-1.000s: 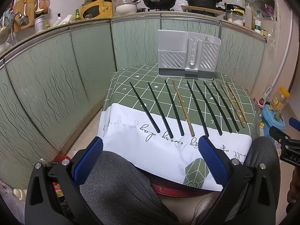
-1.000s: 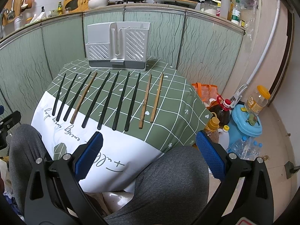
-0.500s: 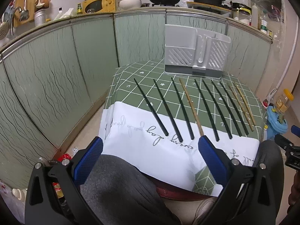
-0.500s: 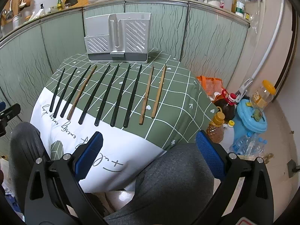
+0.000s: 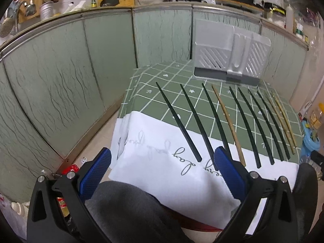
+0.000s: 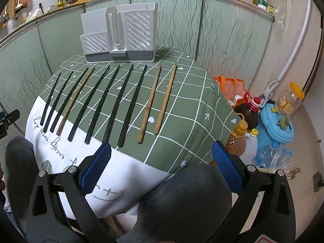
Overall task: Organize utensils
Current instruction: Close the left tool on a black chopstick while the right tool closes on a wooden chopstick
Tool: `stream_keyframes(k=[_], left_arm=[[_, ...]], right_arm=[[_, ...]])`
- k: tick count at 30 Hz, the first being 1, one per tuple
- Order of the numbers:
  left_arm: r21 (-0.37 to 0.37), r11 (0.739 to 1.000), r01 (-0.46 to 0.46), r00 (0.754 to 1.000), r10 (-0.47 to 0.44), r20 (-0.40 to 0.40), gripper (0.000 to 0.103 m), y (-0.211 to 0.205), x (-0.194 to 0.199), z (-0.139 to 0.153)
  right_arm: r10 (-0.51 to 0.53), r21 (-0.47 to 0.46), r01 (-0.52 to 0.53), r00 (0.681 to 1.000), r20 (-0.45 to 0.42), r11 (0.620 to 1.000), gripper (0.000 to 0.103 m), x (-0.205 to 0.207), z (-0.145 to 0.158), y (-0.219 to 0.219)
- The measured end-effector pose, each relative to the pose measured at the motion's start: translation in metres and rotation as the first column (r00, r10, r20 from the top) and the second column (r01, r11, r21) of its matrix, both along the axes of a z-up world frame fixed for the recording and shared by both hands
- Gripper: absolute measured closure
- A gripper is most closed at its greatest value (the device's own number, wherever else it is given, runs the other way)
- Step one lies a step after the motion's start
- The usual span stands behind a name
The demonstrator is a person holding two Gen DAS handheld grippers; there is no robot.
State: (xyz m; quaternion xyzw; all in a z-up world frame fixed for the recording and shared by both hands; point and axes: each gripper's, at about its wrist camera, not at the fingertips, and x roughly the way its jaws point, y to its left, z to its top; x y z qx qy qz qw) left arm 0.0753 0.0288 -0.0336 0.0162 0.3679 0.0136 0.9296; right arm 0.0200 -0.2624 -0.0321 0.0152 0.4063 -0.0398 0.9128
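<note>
Nearest, both claws hang over the person's grey-trousered knees, empty: the left claw [image 5: 162, 174] spread wide, the right claw [image 6: 161, 162] spread wide as well. Beyond them, at 12 o'clock, the table [image 6: 192, 109] under a green checked cloth carries ten chopsticks laid side by side: seven black chopsticks [image 6: 113, 103] and three wooden chopsticks [image 6: 150, 103], none touching. Farthest, at the table's back edge, stands the grey utensil holder [image 6: 119, 38], upright.

green-and-white checked tablecloth [image 6: 188, 109], black chopsticks [image 6: 129, 103], tan chopsticks [image 6: 164, 105], grey rack [image 6: 119, 34]
</note>
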Motion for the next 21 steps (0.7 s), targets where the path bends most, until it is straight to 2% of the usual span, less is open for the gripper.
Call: stream_keyframes(k=[4,9,13,16,17,20,21], left_arm=[[0.015,0.999,0.04,0.998,-0.039,-0.039,0.004,-0.007,0.014,-0.01],[-0.045,0.998,0.051,0.994,-0.055,-0.09,0.004,-0.01,0.031,-0.022],[-0.01,0.999,0.034,0.996,-0.035,-0.082,0.004,-0.016,0.039,-0.028],[-0.026,0.999,0.023,0.997,-0.025,-0.078,0.004,-0.015,0.044,-0.03],[-0.035,0.999,0.023,0.997,-0.025,-0.076,0.005,-0.015,0.046,-0.03],[-0.043,0.999,0.015,0.997,-0.018,-0.078,0.022,-0.014,0.047,-0.032],[-0.049,0.999,0.014,0.997,-0.018,-0.08,0.025,-0.014,0.049,-0.032]], right_arm=[[0.007,0.014,-0.007,1.0,-0.005,1.0,0.008,0.013,-0.003,-0.004],[0.013,0.014,-0.013,1.0,-0.003,1.0,0.008,0.027,-0.007,-0.007],[0.013,0.012,-0.013,1.0,-0.003,1.0,0.008,0.034,-0.011,-0.009],[0.012,0.012,-0.012,1.0,-0.003,1.0,0.008,0.037,-0.013,-0.011],[0.011,0.012,-0.011,1.0,-0.005,1.0,0.008,0.038,-0.015,-0.012],[0.006,0.015,-0.006,1.0,-0.004,1.0,0.008,0.04,-0.016,-0.015],[0.004,0.015,-0.004,1.0,-0.002,1.0,0.008,0.04,-0.016,-0.016]])
